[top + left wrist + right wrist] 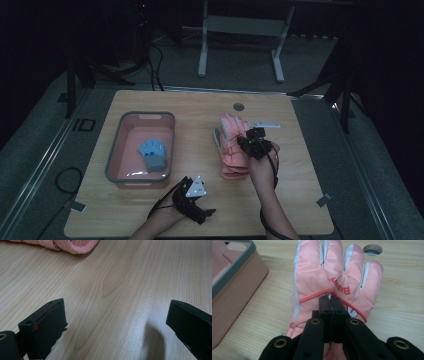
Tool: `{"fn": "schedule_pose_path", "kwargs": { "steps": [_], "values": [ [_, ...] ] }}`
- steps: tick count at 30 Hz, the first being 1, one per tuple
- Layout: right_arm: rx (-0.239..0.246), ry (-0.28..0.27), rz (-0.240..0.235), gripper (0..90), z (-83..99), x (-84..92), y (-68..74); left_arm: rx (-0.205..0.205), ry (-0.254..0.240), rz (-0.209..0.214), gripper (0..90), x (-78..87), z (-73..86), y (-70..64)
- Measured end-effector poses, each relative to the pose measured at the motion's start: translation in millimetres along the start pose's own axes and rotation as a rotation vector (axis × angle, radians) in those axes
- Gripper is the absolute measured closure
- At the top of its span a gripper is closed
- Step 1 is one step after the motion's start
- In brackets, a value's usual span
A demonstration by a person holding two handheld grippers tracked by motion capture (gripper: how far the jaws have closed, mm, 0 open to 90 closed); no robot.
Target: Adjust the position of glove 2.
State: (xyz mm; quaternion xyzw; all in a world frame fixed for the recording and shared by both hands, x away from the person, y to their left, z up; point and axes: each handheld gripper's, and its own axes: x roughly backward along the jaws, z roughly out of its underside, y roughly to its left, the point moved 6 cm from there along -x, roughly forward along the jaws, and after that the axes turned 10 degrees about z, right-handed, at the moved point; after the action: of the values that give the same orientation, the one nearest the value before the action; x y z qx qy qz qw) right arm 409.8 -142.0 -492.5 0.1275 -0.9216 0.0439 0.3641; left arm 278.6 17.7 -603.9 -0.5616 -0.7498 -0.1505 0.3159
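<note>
Two fingers of the right gripper are pressed together, tips on the pink glove; whether they pinch any fabric is hidden under them. The glove's cuff is cut off behind the gripper, and in the high view its shape is dim. It is padded pink with pale strips between its digits, a red seam and red lettering, lying flat on the bench just right of the tub. A blue glove lies inside the tub. The left gripper, below the tub, has its fingers spread wide over bare bench, holding nothing.
</note>
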Motion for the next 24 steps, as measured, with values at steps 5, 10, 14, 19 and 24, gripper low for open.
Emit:
{"fn": "schedule_pose_path", "kwargs": {
  "steps": [5, 10, 14, 19, 24],
  "values": [
    [0.020, 0.045, 0.028, 88.6, 11.4, -17.3, 4.0, 0.003, -0.002, 0.001, 3.0, 0.2, 0.1, 0.4],
    [0.029, 0.072, 0.017, 86.1, 22.8, -31.6, 9.9, 0.004, -0.002, 0.002, 3.0, 0.1, 0.0, -0.1],
    [0.028, 0.073, 0.014, 83.4, 27.4, -37.1, 12.3, 0.005, -0.003, 0.002, 3.0, 0.0, 0.0, -0.1],
    [0.030, 0.049, -0.027, 71.0, 22.0, -29.2, 11.9, 0.002, -0.002, 0.003, 3.0, 0.1, 0.1, -0.2],
    [0.049, 0.039, -0.056, 52.1, 17.7, -21.0, 11.2, 0.006, -0.014, 0.007, 3.0, 0.6, -0.7, 0.0]
  ]
}}
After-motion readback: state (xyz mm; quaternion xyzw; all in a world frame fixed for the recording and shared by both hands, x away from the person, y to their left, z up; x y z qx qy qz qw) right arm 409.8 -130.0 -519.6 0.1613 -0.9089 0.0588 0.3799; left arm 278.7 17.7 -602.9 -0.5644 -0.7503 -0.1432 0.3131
